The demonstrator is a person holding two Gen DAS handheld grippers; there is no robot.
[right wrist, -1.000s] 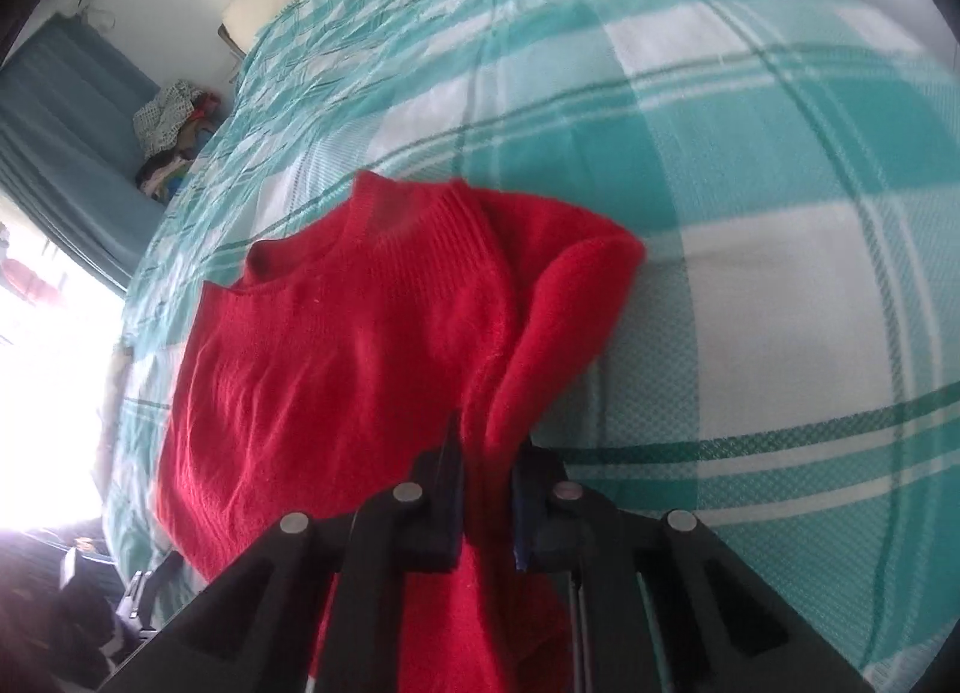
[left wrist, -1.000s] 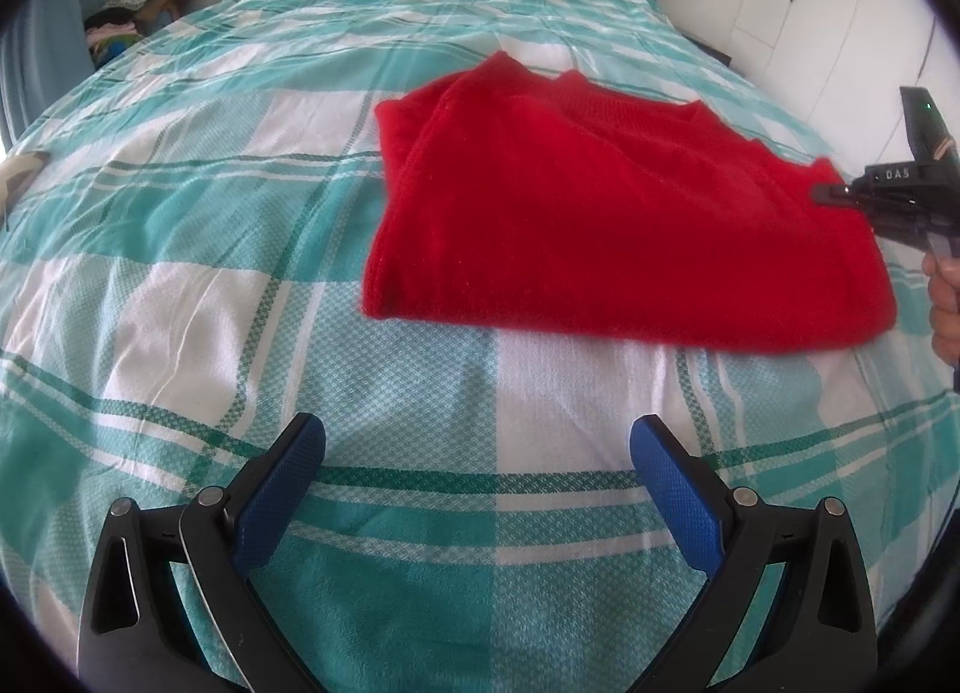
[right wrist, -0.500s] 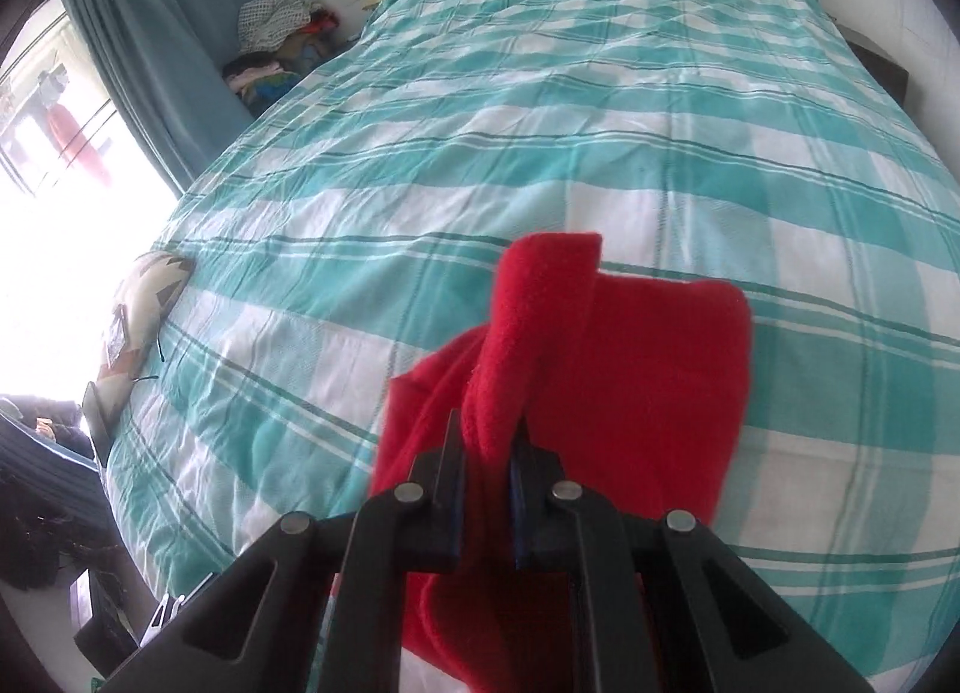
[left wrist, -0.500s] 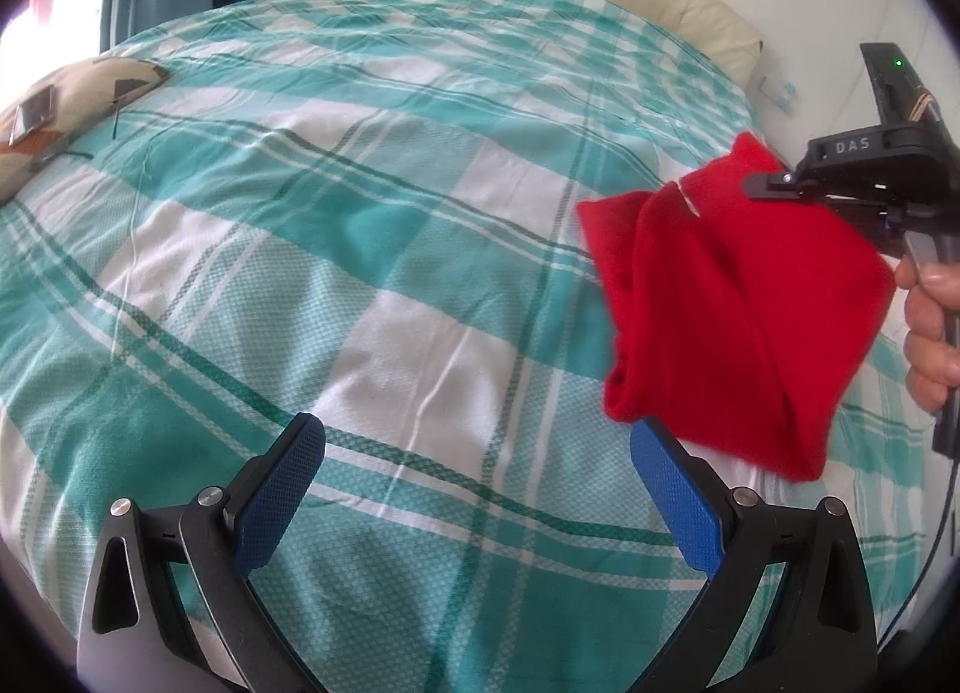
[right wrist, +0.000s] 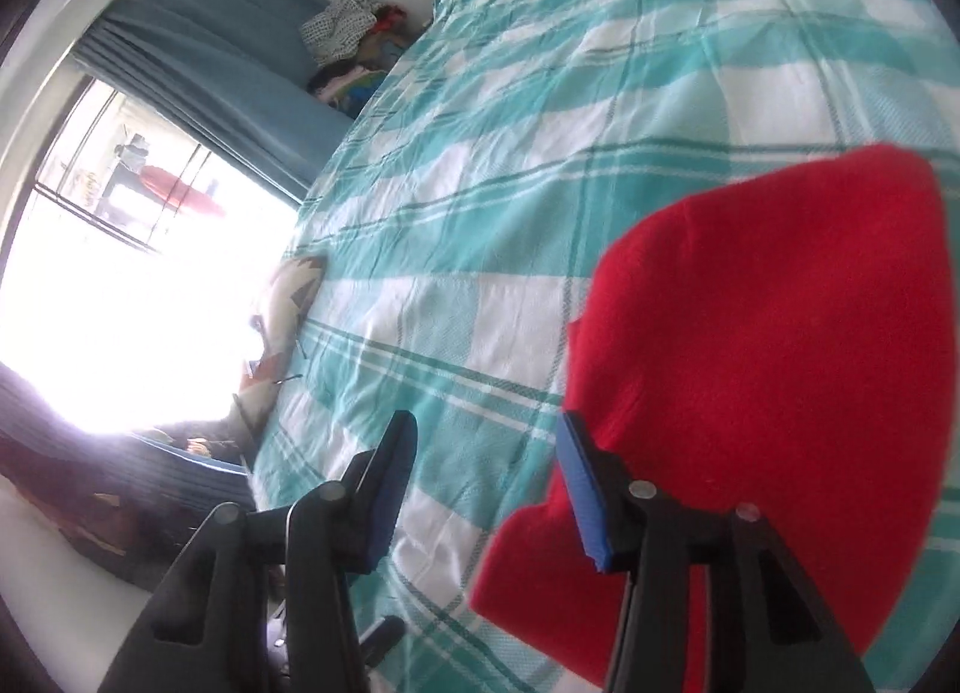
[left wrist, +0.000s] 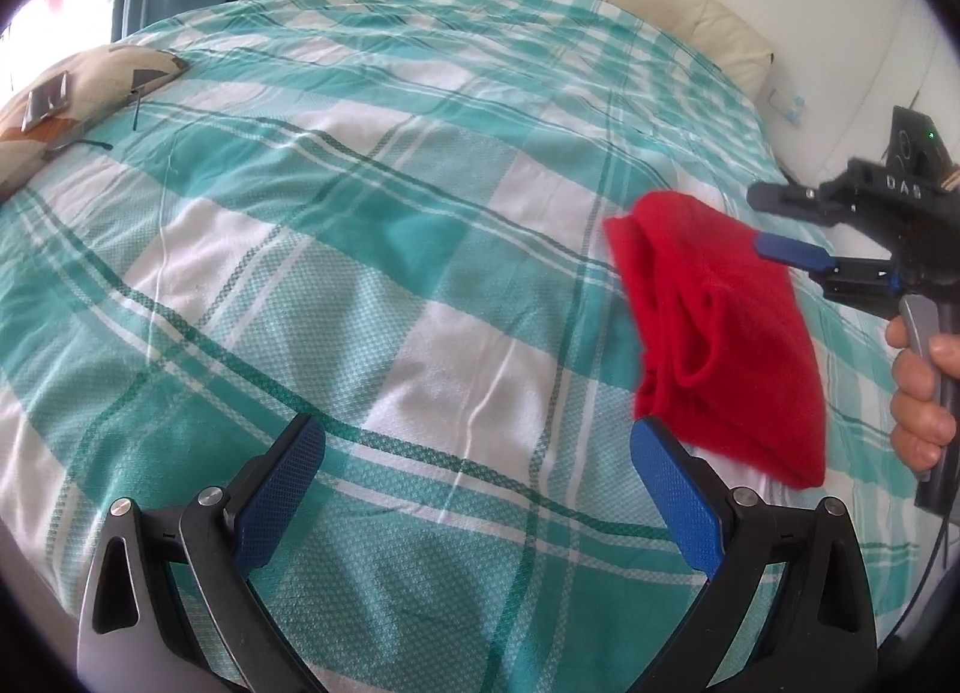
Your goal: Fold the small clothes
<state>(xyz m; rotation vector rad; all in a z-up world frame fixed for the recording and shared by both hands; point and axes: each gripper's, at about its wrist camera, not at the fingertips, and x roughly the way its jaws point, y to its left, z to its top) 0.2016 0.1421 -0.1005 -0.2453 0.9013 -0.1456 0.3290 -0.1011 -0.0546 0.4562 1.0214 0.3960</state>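
The folded red sweater [left wrist: 726,327] lies on the right side of the teal plaid bedspread [left wrist: 360,225]. The right gripper [right wrist: 486,453] has just been opening, nothing between its jaws, the sweater just beside its right finger. The left gripper [left wrist: 477,462] stands wide open and empty over the near bedspread.

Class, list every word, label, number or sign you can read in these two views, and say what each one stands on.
"DAS": pale letters on the black body of the right hand-held gripper, read in the left wrist view.
No other text can be read in either view; the red sweater, the checked bedspread and the patterned cushion show none.
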